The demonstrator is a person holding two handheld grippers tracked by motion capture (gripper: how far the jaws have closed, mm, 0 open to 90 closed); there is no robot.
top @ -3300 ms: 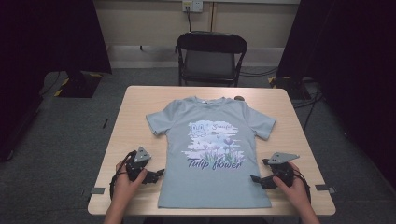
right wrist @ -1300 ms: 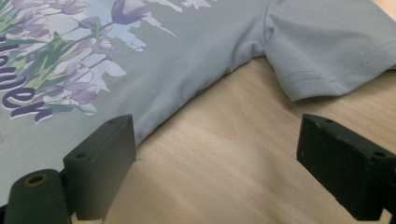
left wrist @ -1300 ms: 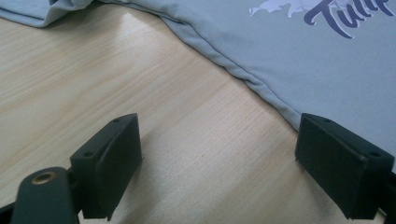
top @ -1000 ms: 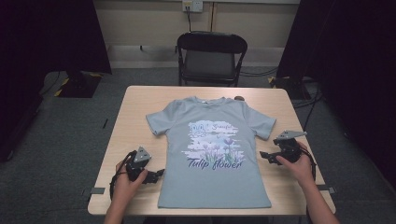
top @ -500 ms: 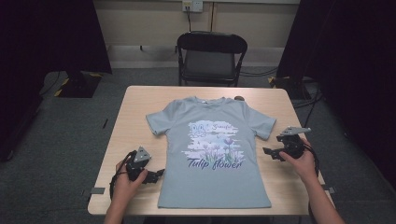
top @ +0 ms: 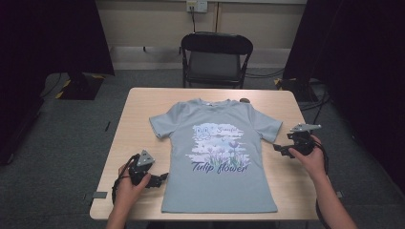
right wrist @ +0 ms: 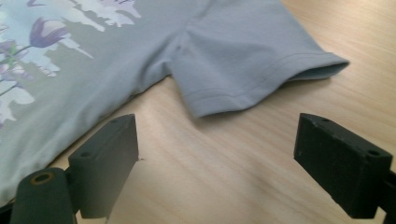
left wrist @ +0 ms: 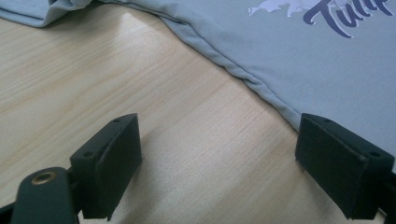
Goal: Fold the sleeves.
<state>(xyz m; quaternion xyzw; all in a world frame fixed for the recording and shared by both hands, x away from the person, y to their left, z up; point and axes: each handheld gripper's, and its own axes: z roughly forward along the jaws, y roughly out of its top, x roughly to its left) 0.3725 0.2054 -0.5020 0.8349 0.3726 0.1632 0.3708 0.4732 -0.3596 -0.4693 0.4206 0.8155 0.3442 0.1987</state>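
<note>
While the grey T-shirt (top: pixel 218 155) lies flat, print up, on the pale wooden table (top: pixel 133 124), both grippers rest beside it, jaws spread and holding nothing: left gripper (top: pixel 162 179) by its side seam, right gripper (top: pixel 279 149) near its sleeve (right wrist: pixel 252 70). Beyond the table, a black folding chair (top: pixel 216 57) stands on grey carpet (top: pixel 62 143).
</note>
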